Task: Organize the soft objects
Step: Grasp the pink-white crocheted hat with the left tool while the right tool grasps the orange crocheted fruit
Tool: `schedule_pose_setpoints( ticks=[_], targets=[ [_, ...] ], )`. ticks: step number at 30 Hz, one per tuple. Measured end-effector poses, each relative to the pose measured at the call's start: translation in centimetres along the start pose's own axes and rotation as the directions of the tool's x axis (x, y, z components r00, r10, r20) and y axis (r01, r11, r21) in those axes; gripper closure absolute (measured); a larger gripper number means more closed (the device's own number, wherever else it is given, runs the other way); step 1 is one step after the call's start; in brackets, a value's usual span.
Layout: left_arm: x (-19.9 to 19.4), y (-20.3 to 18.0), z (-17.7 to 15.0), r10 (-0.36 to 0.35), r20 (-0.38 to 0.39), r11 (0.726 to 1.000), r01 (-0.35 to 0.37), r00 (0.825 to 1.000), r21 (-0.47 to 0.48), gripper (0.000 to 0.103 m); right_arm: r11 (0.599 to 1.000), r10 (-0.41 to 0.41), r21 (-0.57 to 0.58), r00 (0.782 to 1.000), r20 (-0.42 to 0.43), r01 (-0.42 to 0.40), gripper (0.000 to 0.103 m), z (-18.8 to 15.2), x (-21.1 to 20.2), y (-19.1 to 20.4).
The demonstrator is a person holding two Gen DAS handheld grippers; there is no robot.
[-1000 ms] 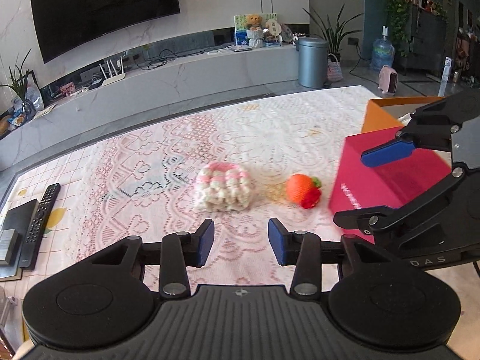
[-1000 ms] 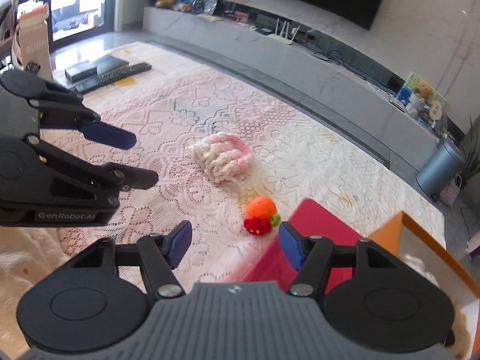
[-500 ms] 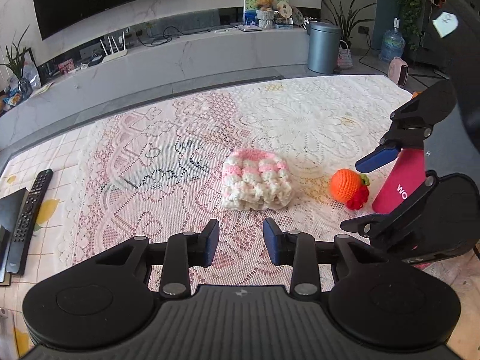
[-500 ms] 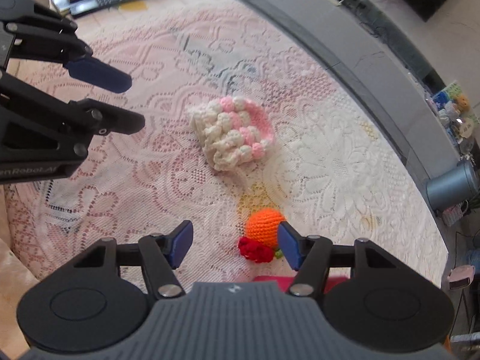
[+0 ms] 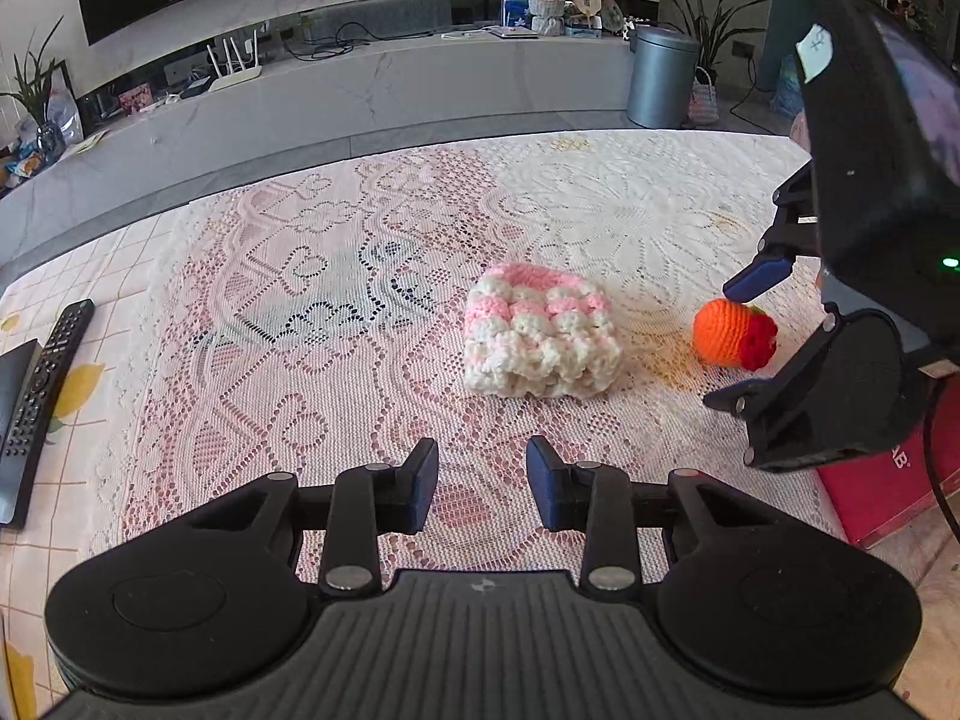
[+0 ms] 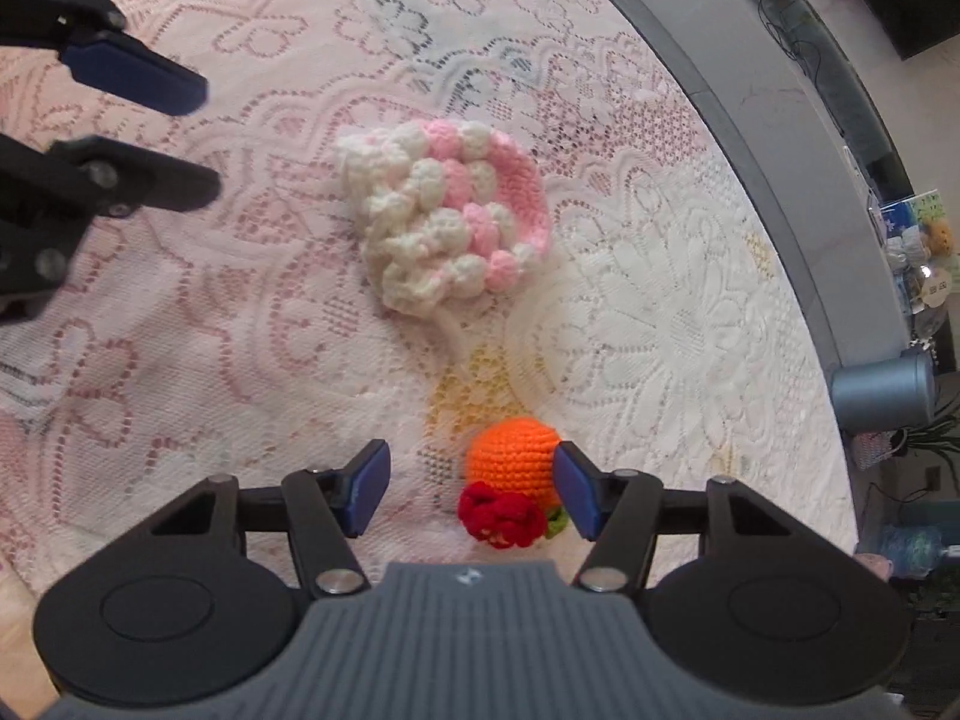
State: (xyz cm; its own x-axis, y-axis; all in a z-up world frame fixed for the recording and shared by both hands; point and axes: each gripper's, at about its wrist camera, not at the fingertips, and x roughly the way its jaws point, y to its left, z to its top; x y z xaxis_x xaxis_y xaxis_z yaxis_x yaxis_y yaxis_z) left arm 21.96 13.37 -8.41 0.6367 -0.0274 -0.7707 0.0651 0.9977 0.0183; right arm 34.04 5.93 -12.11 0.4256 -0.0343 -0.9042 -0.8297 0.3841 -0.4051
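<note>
The orange crocheted ball (image 6: 515, 457), with its red knitted flower (image 6: 499, 514) and a bit of green leaf, lies on the lace cloth (image 6: 660, 324) that covers the counter, loose and not yet lifted. The pink-and-white crocheted piece (image 6: 447, 213) lies on the same cloth, well apart from the ball on the side toward the left tool, and it too is untouched. Judging from this, the sorting has scarcely begun: both soft things still have to be picked up and put away. A red box (image 5: 888, 486) shows at the counter's edge just beyond the ball in the left wrist view; it may be where they go, but too little of it shows to be sure.

The right tool (image 6: 471, 486) stands over the ball with its jaws partly open. The ball sits between them, close against the right-hand pad, while the left-hand pad stands clear with bare lace in between. Whether the near pad actually touches the yarn is hard to tell from this angle. Nothing is gripped.

The left tool (image 5: 482, 483) hangs on the far side of the pink-and-white piece from the ball, jaws about half open and empty, with only lace between its pads. That piece lies ahead of it, apart from the fingertips.
</note>
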Motion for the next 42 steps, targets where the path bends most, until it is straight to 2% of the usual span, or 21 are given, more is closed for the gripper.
schedule_pose_setpoints(
  ticks=[1, 3, 5, 10, 14, 17, 22, 29, 33, 34, 35, 38, 42],
  targets=[
    [-0.1, 0.1, 0.0, -0.001, 0.005, 1.000, 0.001, 1.000, -0.001, 0.062, 1.000, -0.010, 0.009, 1.000, -0.006, 0.010, 0.047, 0.1, 0.2, -0.3],
    [-0.1, 0.2, 0.1, -0.011, 0.012, 1.000, 0.011, 1.000, -0.005, 0.062, 0.999, -0.033, 0.020, 0.999, -0.021, 0.033, 0.060, 0.2, 0.6, -1.0],
    [0.0, 0.1, 0.3, -0.022, 0.013, 1.000, 0.022, 1.000, 0.001, 0.059, 0.998, -0.041, 0.039, 0.999, -0.034, 0.042, 0.067, 0.1, 0.9, -1.8],
    [0.8, 0.0, 1.2, -0.042, 0.026, 0.999, 0.042, 0.999, 0.012, 0.048, 0.993, 0.019, 0.121, 1.000, 0.004, -0.019, 0.068, 0.0, 0.4, -3.5],
    [2.1, 0.8, 2.5, -0.062, 0.025, 0.996, 0.064, 0.998, -0.059, 0.041, 0.975, 0.082, 0.199, 0.991, 0.103, -0.101, 0.068, 0.6, -1.2, -4.7],
    [3.3, 1.4, 3.7, -0.077, 0.022, 0.991, 0.079, 0.997, -0.110, 0.039, 0.966, 0.108, 0.219, 0.984, 0.144, -0.138, 0.068, 1.6, -1.1, -4.9],
    [6.0, 1.8, 4.6, -0.066, -0.027, 0.990, 0.062, 0.997, -0.127, 0.038, 0.968, 0.127, 0.199, 0.982, 0.137, -0.153, 0.068, 2.9, 0.0, -4.4],
    [7.5, 1.2, 5.1, -0.115, -0.033, 0.978, 0.107, 0.993, -0.178, 0.035, 0.955, 0.168, 0.225, 0.978, 0.121, -0.192, 0.068, 3.0, 1.2, -4.8],
    [8.1, 0.6, 5.5, -0.105, -0.051, 0.979, 0.094, 0.993, -0.180, 0.043, 0.960, 0.162, 0.209, 0.979, 0.124, -0.185, 0.068, 3.0, 1.2, -4.5],
    [8.2, 0.6, 5.4, -0.116, -0.050, 0.976, 0.105, 0.992, -0.193, 0.052, 0.961, 0.160, 0.205, 0.979, 0.124, -0.183, 0.068, 3.0, 1.1, -4.5],
    [8.2, 0.5, 5.4, -0.112, -0.049, 0.975, 0.100, 0.993, -0.197, 0.055, 0.963, 0.158, 0.202, 0.980, 0.124, -0.180, 0.068, 3.0, 1.1, -4.4],
    [8.0, -0.3, 5.4, -0.074, -0.035, 0.980, 0.066, 0.997, -0.188, 0.066, 0.967, 0.146, 0.191, 0.981, 0.126, -0.169, 0.068, 3.0, 1.1, -4.2],
    [7.2, -0.8, 5.4, -0.037, -0.006, 0.981, 0.035, 0.999, -0.188, 0.076, 0.975, 0.124, 0.169, 0.984, 0.126, -0.145, 0.068, 2.9, 0.9, -3.7]
  ],
)
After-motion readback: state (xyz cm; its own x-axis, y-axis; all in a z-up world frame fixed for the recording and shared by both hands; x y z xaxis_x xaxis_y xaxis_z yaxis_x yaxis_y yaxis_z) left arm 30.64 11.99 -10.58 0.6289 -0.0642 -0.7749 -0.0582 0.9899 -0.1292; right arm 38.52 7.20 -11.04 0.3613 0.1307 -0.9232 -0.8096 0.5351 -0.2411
